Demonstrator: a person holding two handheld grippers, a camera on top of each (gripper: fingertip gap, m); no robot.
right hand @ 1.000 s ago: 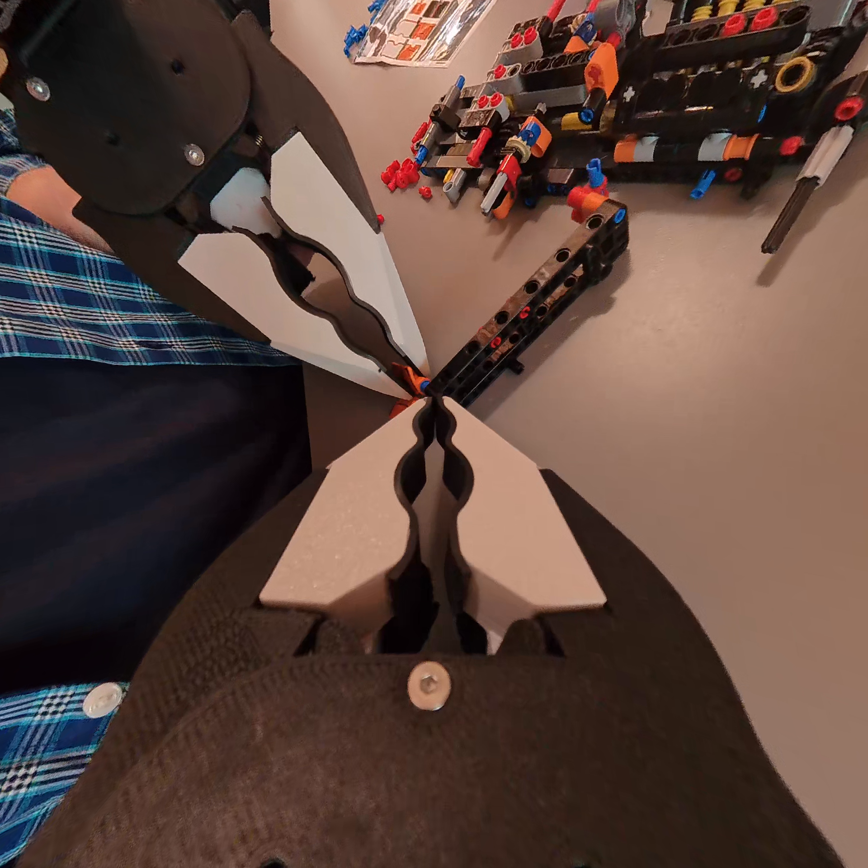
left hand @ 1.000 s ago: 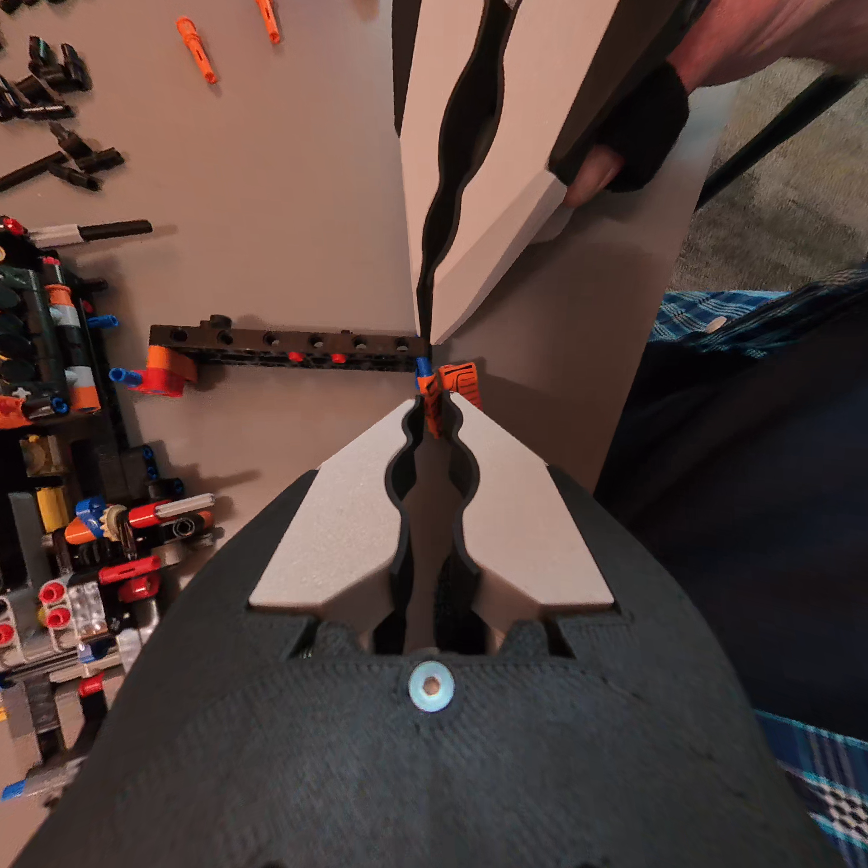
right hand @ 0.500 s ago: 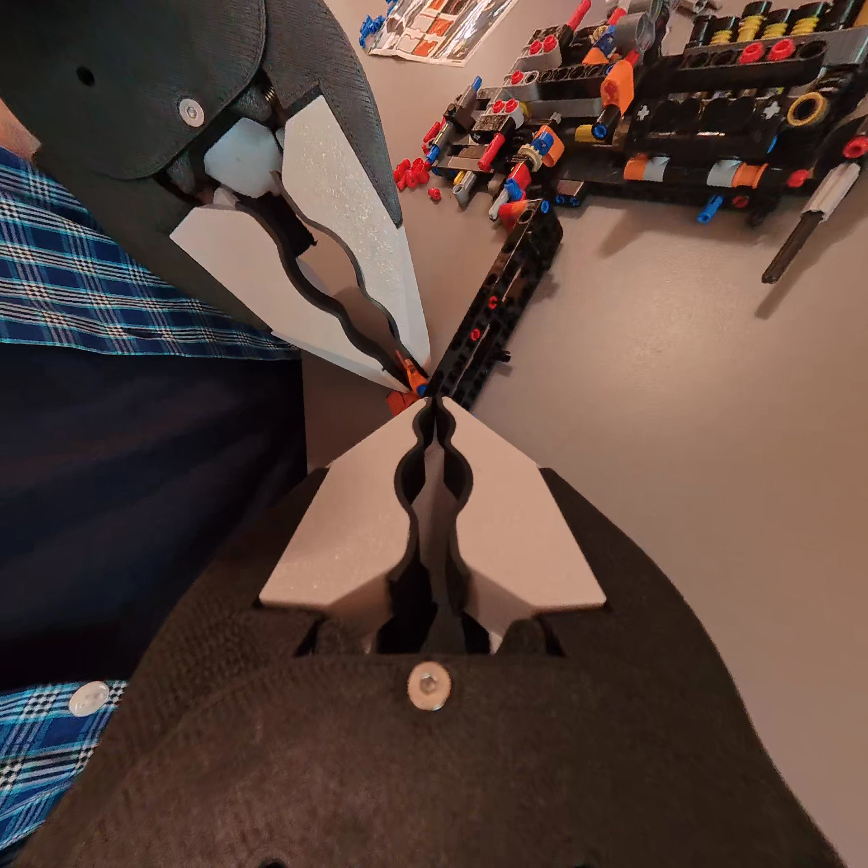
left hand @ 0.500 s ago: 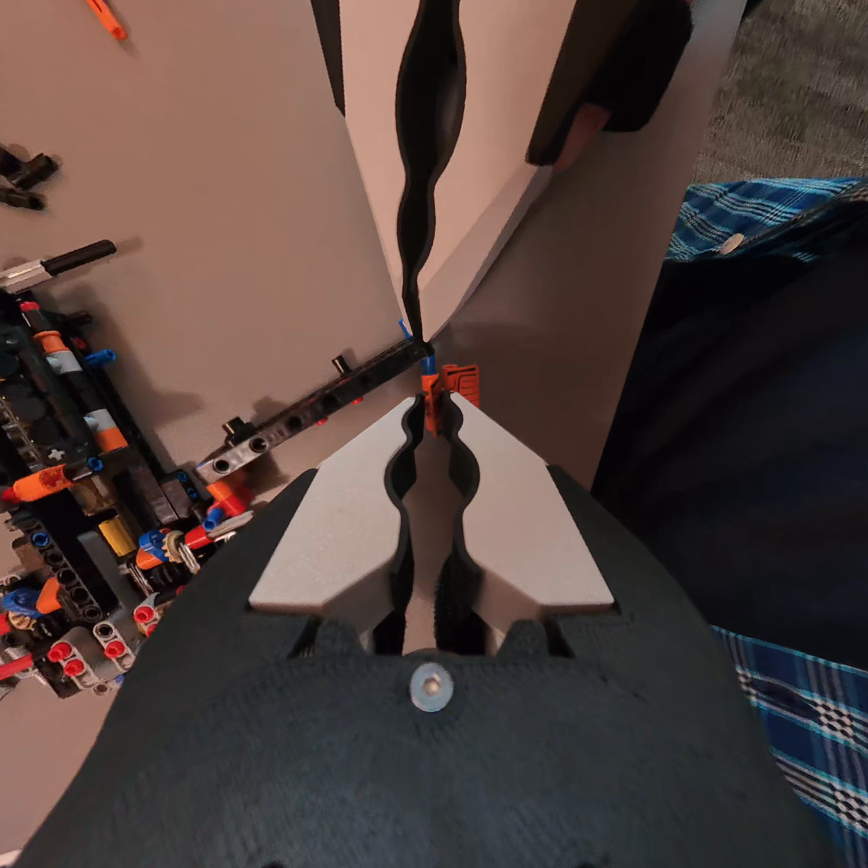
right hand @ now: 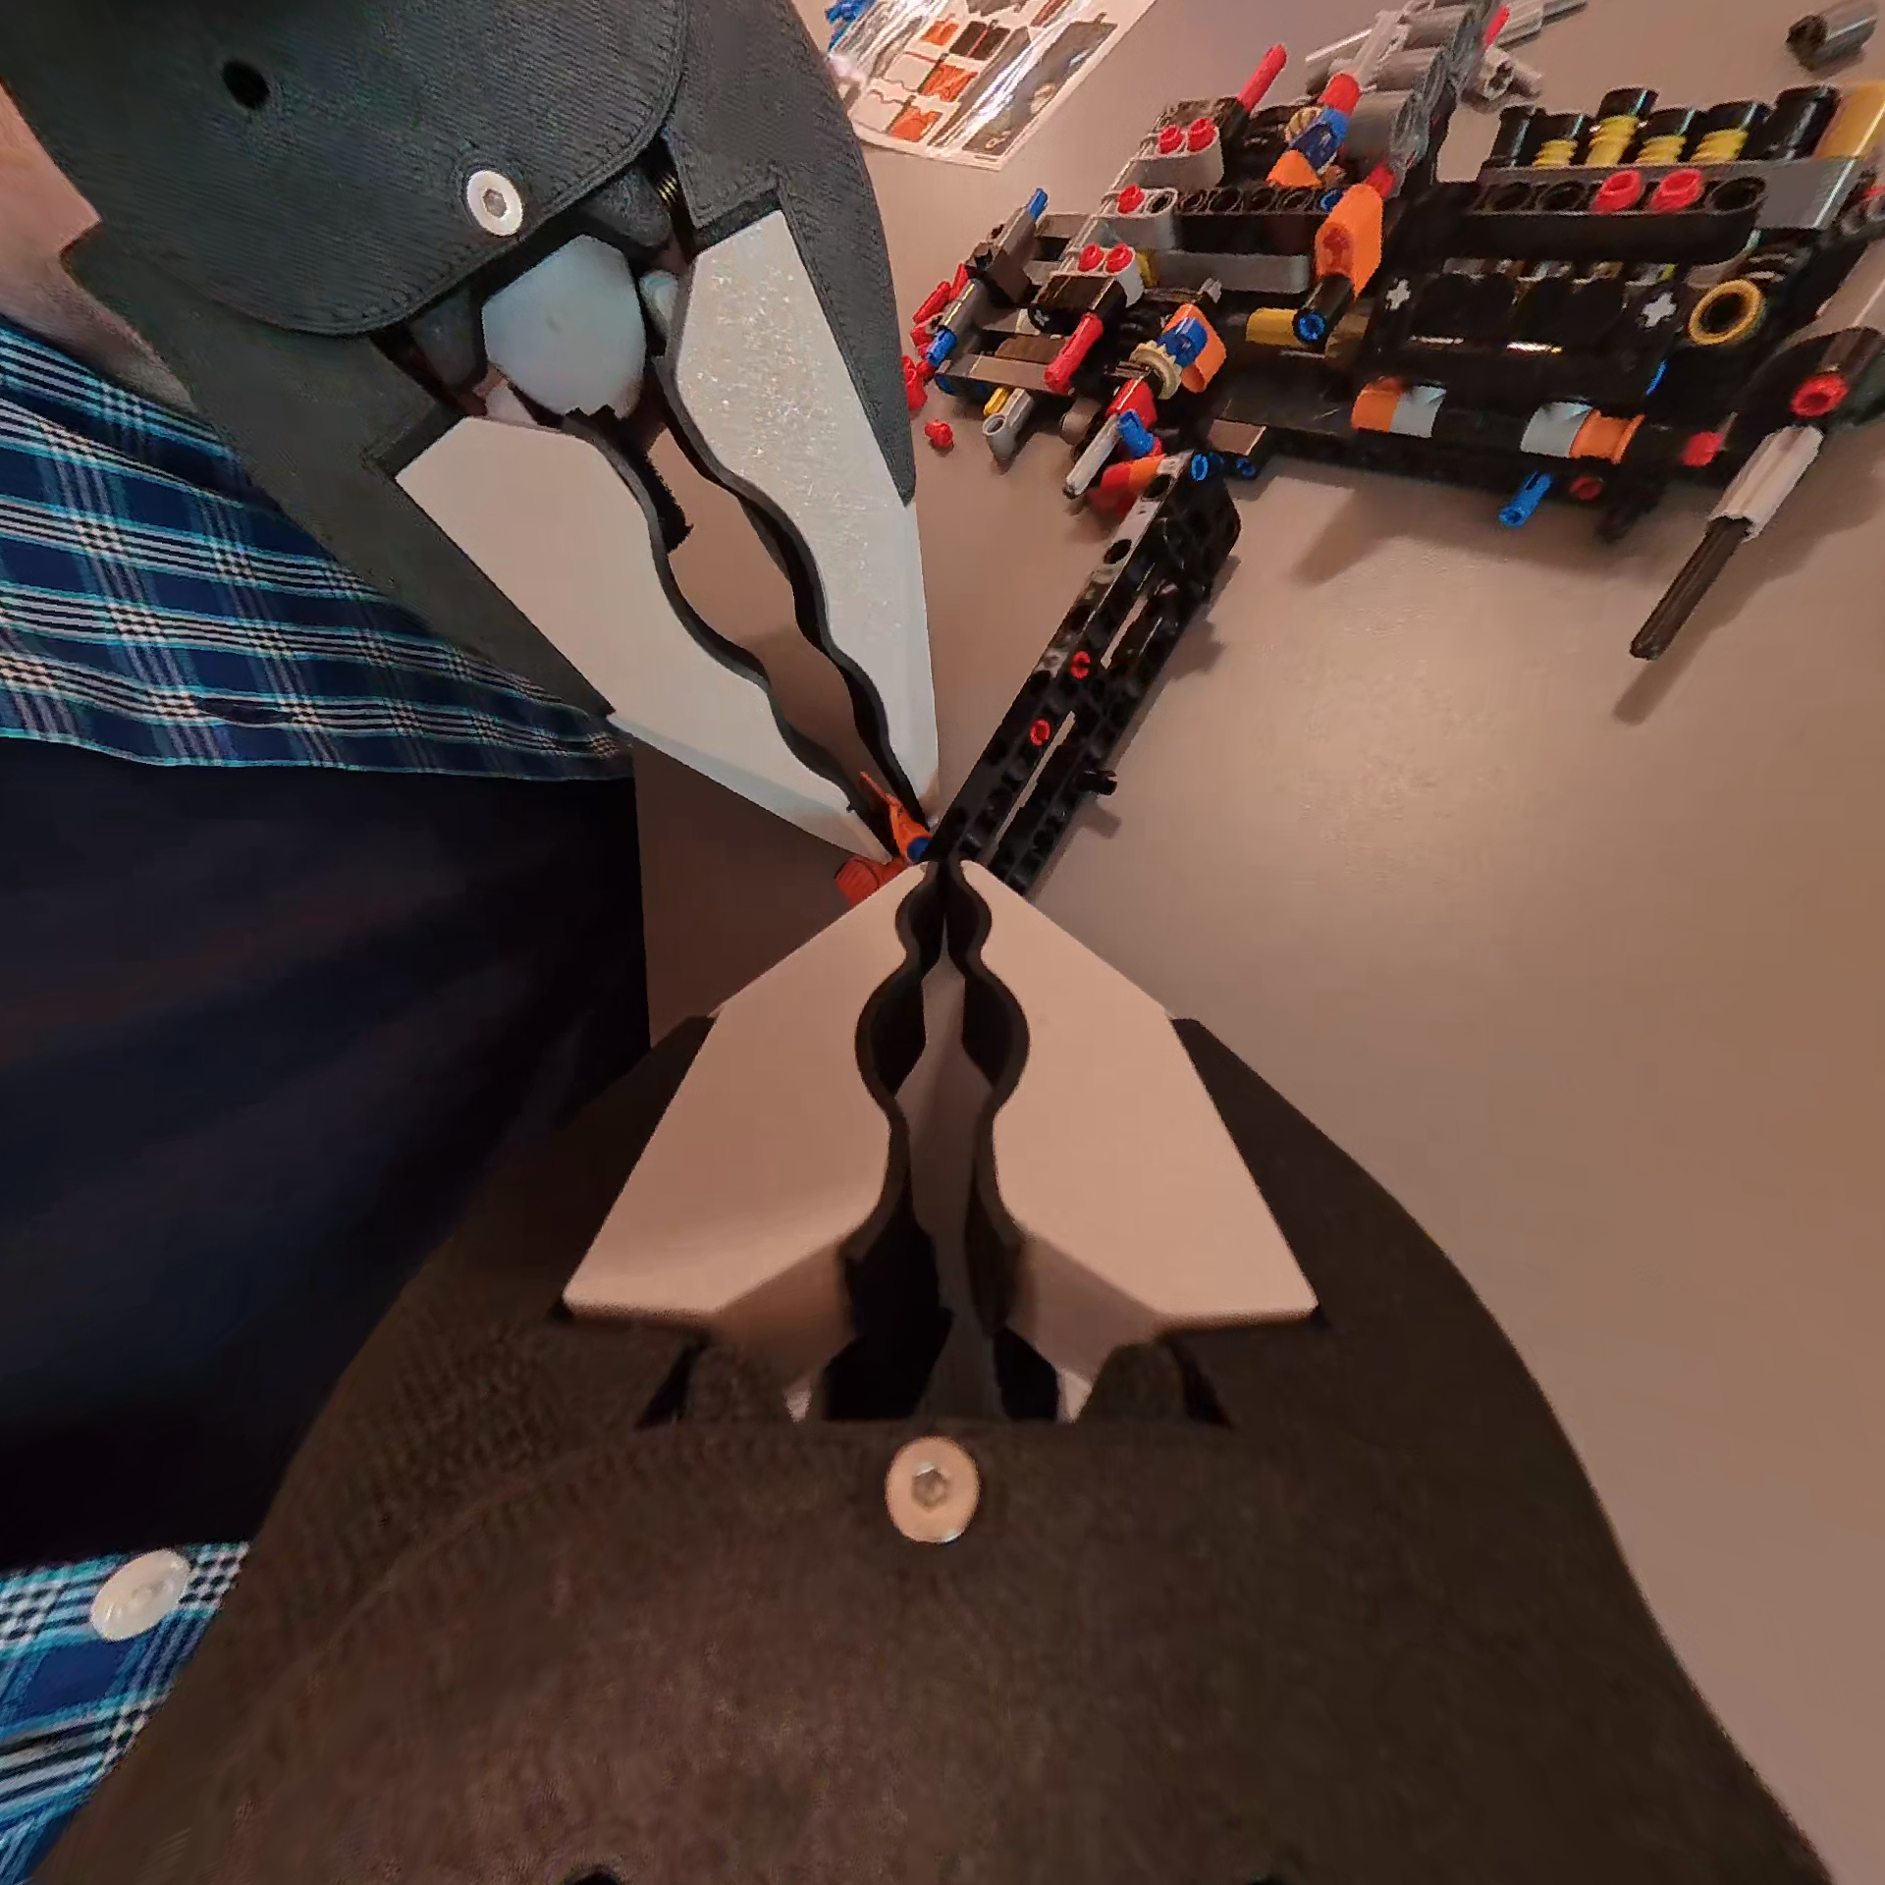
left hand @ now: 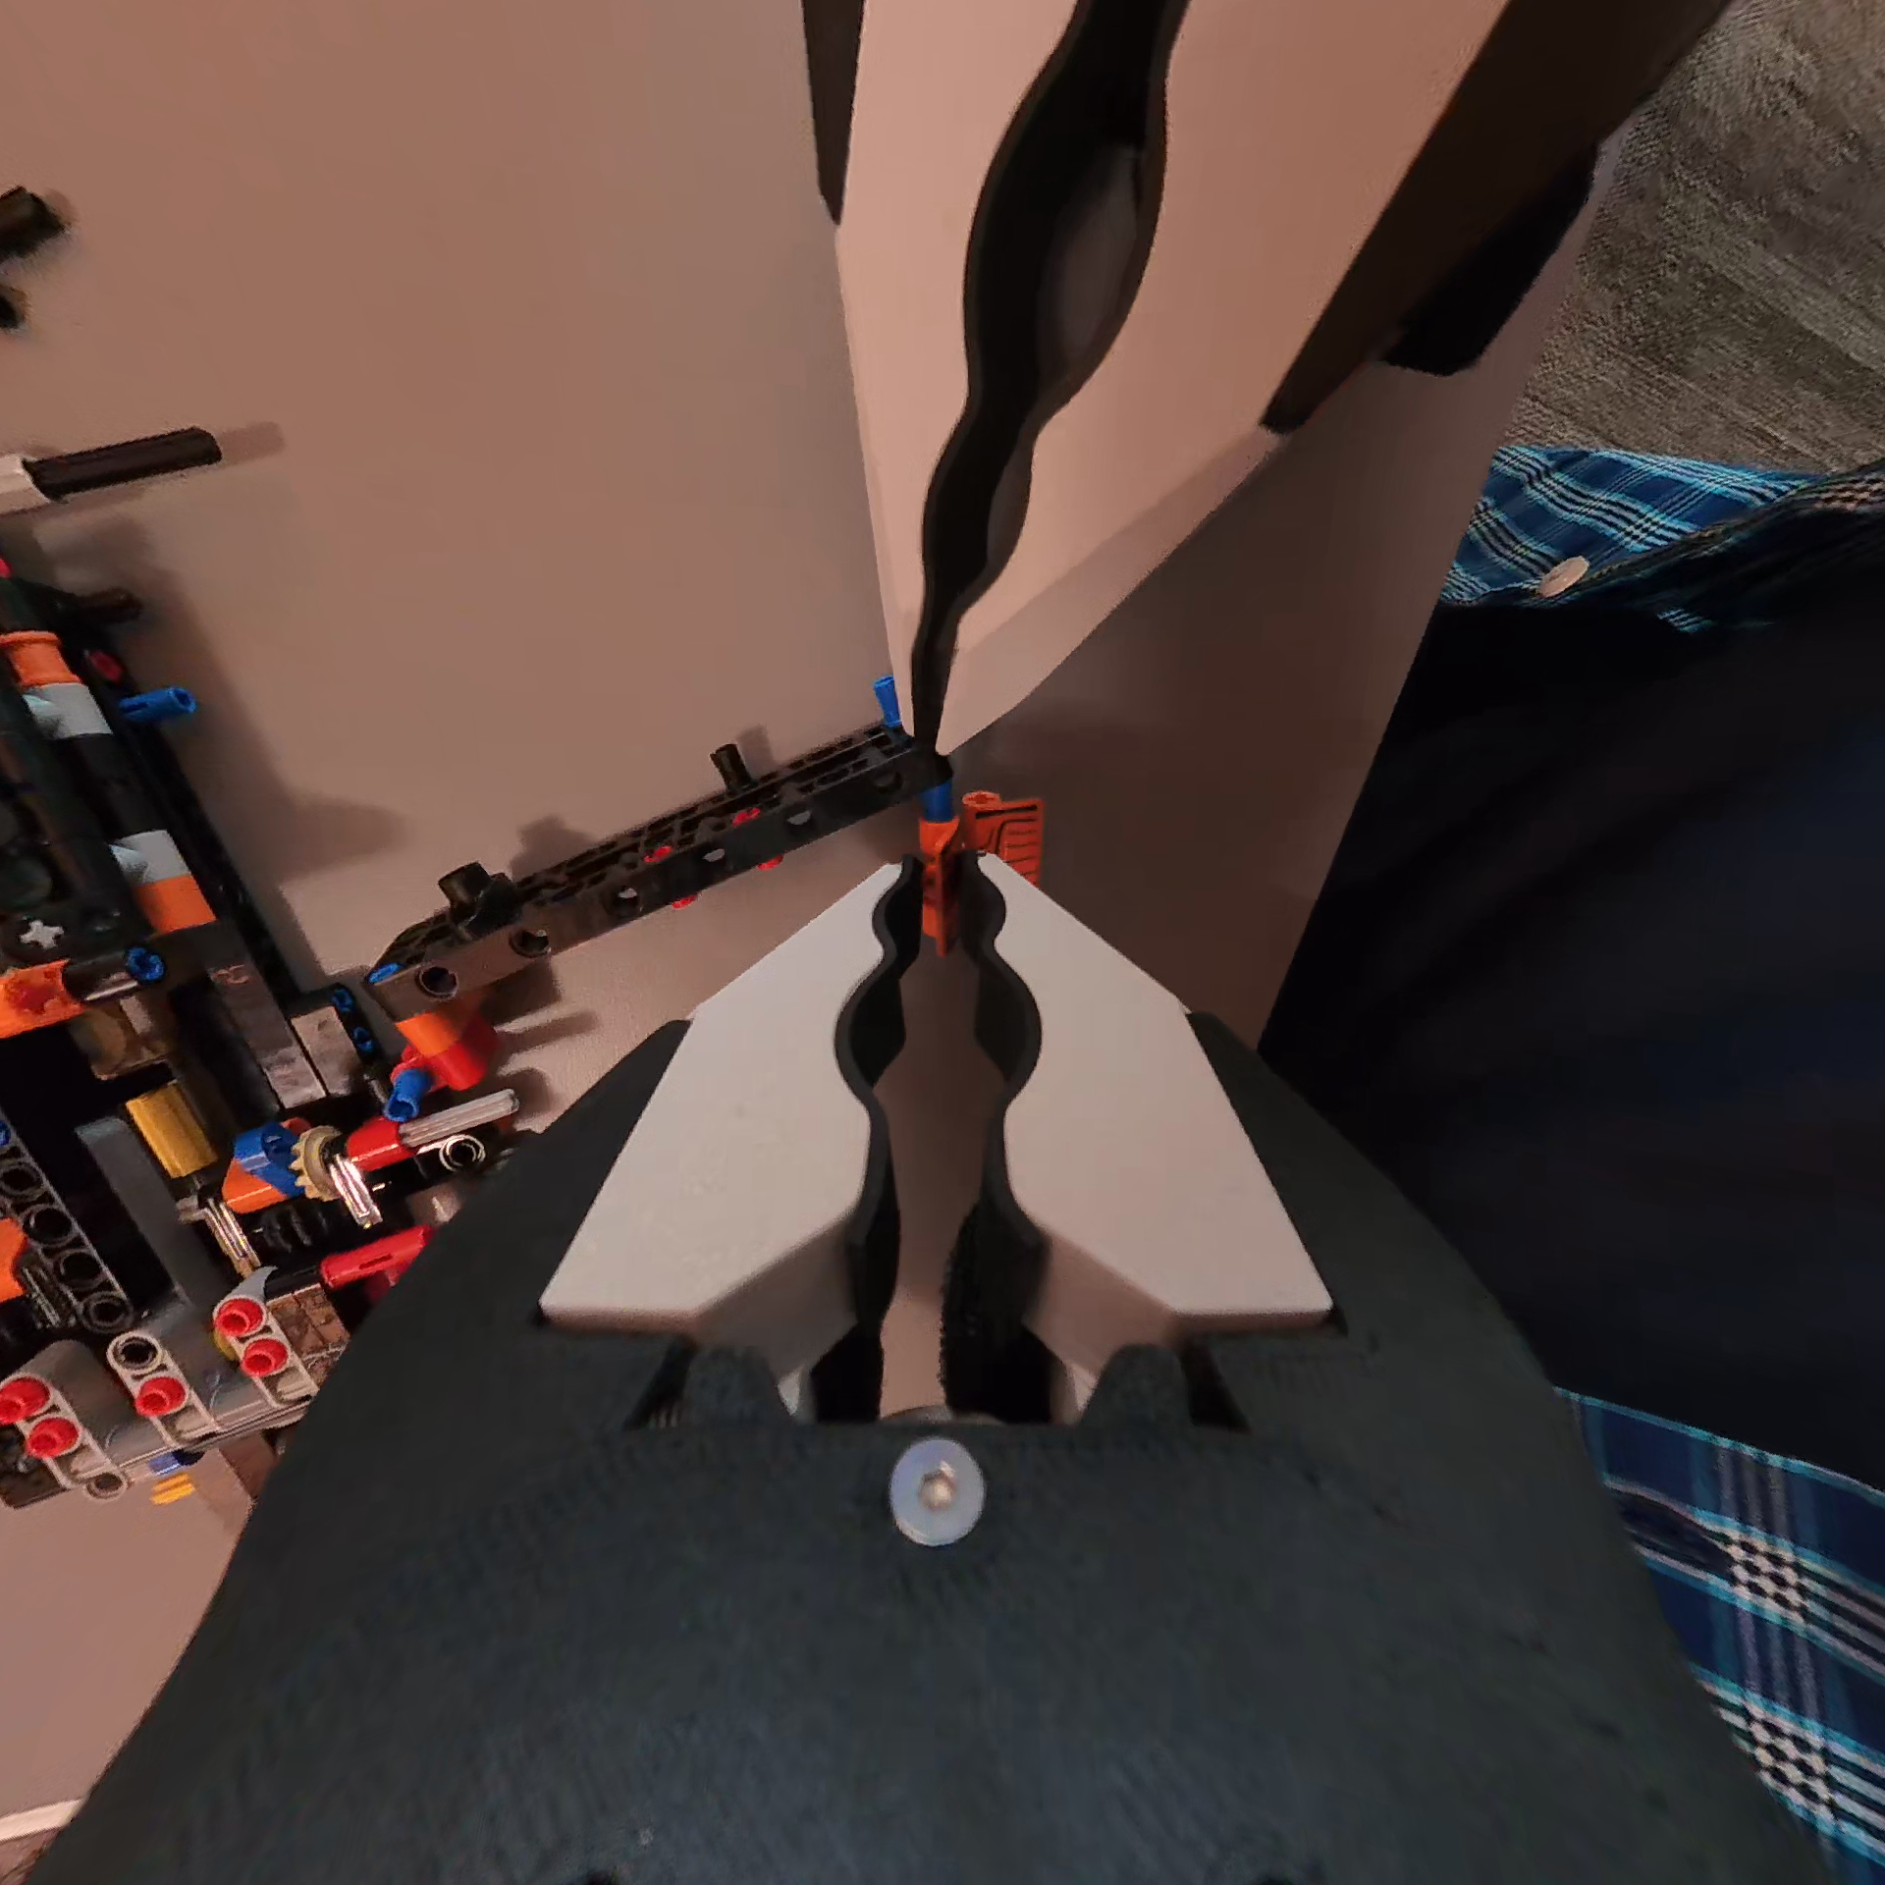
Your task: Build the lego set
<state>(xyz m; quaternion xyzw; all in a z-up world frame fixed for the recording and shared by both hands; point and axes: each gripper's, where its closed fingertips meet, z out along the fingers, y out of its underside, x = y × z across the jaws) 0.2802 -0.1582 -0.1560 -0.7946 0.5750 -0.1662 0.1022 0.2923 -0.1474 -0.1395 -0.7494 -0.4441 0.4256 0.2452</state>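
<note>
My left gripper (left hand: 940, 889) is shut on a small orange piece (left hand: 1005, 831) with a blue pin on its top. My right gripper (right hand: 944, 874) is shut on the near end of a long black beam frame (right hand: 1102, 653) with red pins in its holes. The two grippers meet tip to tip, and the orange piece sits against the held end of the beam (left hand: 663, 867). In the left wrist view the right gripper (left hand: 930, 750) comes down from the top. In the right wrist view the left gripper (right hand: 895, 831) comes in from the upper left with the orange piece (right hand: 898, 816).
A large black, grey and orange lego assembly (right hand: 1428, 306) lies behind the beam's far end; it also shows in the left wrist view (left hand: 102, 1020). Loose red pins (right hand: 933, 337), a black axle with a white sleeve (right hand: 1724, 541) and a sticker sheet (right hand: 979, 71) lie nearby. The table edge (left hand: 1326, 816) and a person's plaid shirt (left hand: 1632, 530) are close. The tips of both grippers are at nearly the same place.
The black beam has swung about its held end, so its far end now lies next to the large assembly. Both grippers stay shut on their pieces, tips together.
</note>
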